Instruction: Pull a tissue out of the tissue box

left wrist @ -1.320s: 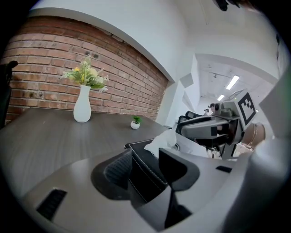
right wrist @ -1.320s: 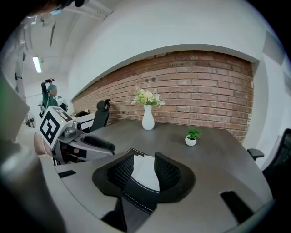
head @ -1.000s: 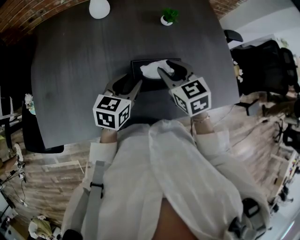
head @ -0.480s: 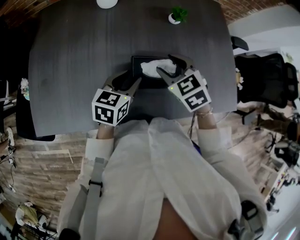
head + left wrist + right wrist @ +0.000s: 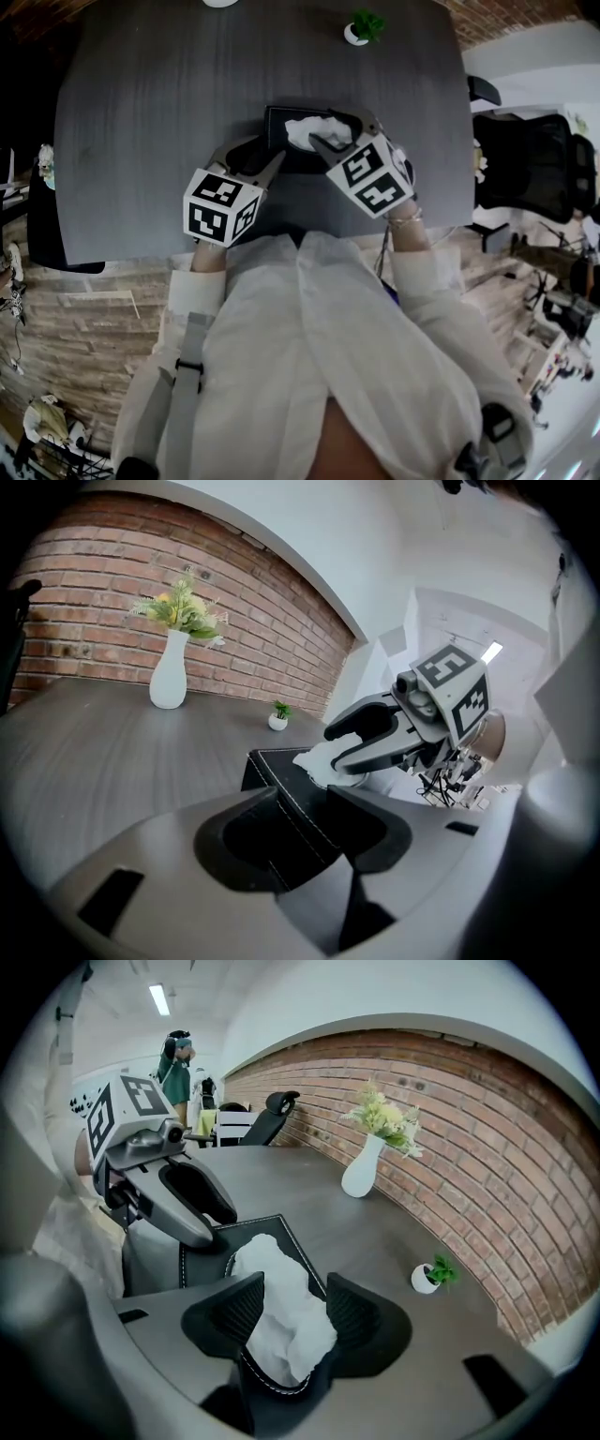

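A black tissue box lies on the dark table, and a white tissue puffs up from its slot. My right gripper points steeply down over the slot. In the right gripper view its jaws have just been opening and stand wide, with the tissue rising between them and not squeezed. My left gripper sits at the box's near left corner. In the left gripper view its jaws enclose that corner of the box.
A white vase with flowers and a small potted plant stand at the table's far side by the brick wall. Office chairs stand to the right. The table's near edge runs just behind both grippers.
My right gripper has rolled and sunk lower over the tissue, with its jaws spread wider. My left gripper has stayed at the box's corner.
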Demonstrator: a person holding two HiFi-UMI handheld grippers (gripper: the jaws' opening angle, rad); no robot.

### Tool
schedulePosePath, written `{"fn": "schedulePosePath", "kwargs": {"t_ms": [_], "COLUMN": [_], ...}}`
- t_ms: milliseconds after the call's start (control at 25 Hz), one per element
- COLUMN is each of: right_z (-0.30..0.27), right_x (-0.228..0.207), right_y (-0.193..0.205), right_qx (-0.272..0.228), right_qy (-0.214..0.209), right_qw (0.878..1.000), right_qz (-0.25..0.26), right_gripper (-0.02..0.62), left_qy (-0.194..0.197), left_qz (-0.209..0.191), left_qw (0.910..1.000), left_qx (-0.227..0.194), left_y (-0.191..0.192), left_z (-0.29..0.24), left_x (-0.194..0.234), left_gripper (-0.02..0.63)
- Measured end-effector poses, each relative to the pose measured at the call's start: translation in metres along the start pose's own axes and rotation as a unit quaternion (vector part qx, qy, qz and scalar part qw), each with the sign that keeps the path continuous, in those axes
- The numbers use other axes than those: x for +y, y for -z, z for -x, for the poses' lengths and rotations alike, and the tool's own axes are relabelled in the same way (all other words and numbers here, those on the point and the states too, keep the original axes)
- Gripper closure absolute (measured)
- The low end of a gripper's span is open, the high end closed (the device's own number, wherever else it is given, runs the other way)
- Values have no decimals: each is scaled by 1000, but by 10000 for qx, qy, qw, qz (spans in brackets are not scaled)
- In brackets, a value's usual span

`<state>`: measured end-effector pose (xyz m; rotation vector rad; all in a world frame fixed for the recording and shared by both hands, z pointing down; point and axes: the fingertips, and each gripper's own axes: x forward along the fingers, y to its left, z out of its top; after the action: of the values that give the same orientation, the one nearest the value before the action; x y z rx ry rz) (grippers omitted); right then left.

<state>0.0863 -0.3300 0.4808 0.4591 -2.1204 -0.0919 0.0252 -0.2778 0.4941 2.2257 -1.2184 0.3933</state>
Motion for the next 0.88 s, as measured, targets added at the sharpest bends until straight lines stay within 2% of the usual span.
{"fn": "schedulePosePath", "kwargs": {"t_ms": [120,240,320,360,640,880], "right_z": [-4,-5,-3,-2,1,7], "right_x": [6,8,6,6,9,7], "right_y": [5,6,6,7,1,0], "right_qx": [205,264,247,250,135,-47], "right_qy": [-159,-76,70,98,174,212], "right_qw": [9996,9995,9995,9994,9995,9998], "right_qz": [91,172,208,218,218,-21], "right_gripper": [391,398,489,504,573,583], "left_qy": [32,41,45,48,81,60], "left_qz": [-12,-34,-47,-49,-82,-119], "left_qw": [10000,10000,10000,10000,9999,9999], "left_qx": [7,32,49,55,105,106], "left_y": [0,1,1,1,1,1], "left_z": [-1,-1,-1,-1,-1,-1], "left_x": [0,-1,-1,0,1,1], "left_gripper": [440,442,442,442,442,442]}}
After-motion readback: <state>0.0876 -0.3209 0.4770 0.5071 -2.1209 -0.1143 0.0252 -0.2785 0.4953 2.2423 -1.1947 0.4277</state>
